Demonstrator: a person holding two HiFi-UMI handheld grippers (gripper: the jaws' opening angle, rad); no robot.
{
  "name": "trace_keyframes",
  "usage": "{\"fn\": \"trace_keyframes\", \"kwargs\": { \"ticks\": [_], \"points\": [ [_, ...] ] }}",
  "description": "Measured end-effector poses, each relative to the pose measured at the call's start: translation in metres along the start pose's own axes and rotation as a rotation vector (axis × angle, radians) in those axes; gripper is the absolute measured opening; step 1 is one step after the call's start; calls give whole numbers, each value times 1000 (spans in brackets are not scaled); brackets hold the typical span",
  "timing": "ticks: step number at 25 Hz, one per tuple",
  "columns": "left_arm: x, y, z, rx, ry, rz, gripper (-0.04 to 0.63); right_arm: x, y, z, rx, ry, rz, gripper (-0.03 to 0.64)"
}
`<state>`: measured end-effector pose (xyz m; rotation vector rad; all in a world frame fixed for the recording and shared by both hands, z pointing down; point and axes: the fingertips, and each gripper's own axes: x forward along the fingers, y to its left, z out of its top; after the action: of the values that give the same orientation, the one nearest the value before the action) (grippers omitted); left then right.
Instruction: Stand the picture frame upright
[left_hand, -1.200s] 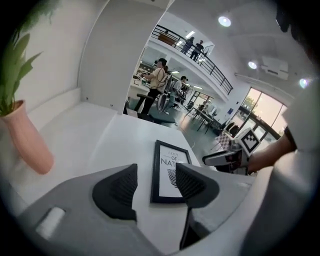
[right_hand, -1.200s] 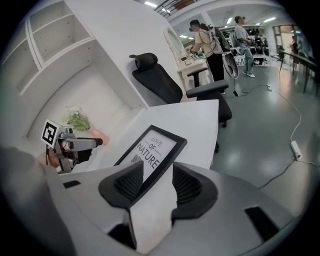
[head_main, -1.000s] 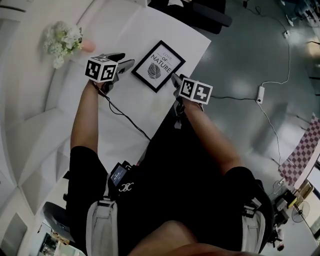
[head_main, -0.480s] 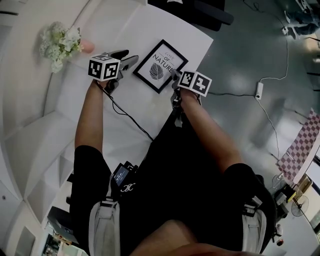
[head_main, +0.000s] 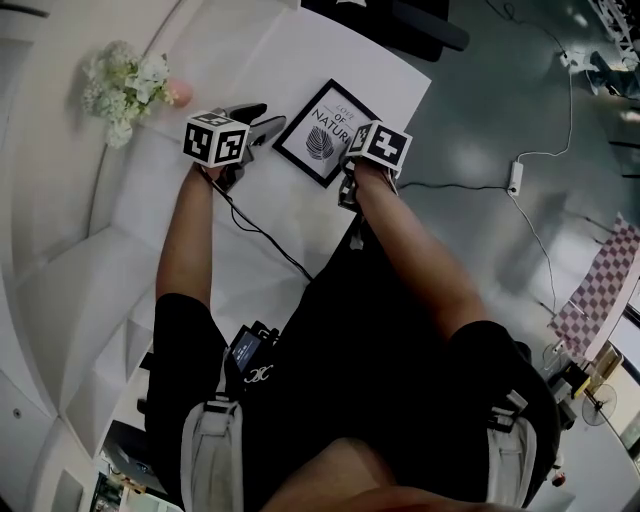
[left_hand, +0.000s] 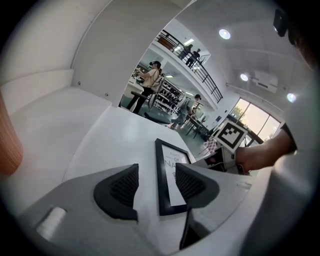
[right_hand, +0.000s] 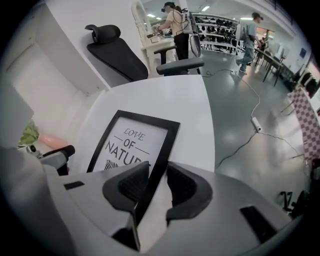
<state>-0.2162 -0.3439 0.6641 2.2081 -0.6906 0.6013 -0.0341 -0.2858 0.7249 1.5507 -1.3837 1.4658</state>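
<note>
A black picture frame (head_main: 322, 138) with a "Love of Nature" leaf print lies flat on the white table (head_main: 250, 60). My right gripper (head_main: 352, 142) is at its right edge. In the right gripper view the frame (right_hand: 131, 142) has that black edge running between the jaws of the right gripper (right_hand: 157, 186), which are closing; a gap still shows beside the right pad. My left gripper (head_main: 262, 118) stands open by the frame's near left corner. In the left gripper view the frame (left_hand: 167, 180) lies just ahead of the left gripper (left_hand: 156, 184), with nothing gripped.
White flowers in a pink vase (head_main: 128, 82) stand at the table's far left. A black office chair (head_main: 400, 20) is beyond the table's far end. A cable (head_main: 262, 236) trails across the table from my left gripper. The table edge drops to the floor right of the frame.
My right gripper has moved forward along the frame's right edge and now sits over it. The left gripper has shifted slightly right, toward the frame. The frame still lies flat.
</note>
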Motion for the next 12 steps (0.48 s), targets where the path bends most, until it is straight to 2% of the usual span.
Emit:
{"fn": "trace_keyframes", "kwargs": {
  "ticks": [3,7,12],
  "points": [
    [1,0,0,-2,-3,-5,238,-1,-1,-1,-5,-4,-15,114],
    [4,1,-1,-2,3,-18,238,0,-1,0,-2,-19,10,97],
    [8,-7,-6,-81,13,-77,238,-2,-4,1,38,-10,87,81]
  ]
}}
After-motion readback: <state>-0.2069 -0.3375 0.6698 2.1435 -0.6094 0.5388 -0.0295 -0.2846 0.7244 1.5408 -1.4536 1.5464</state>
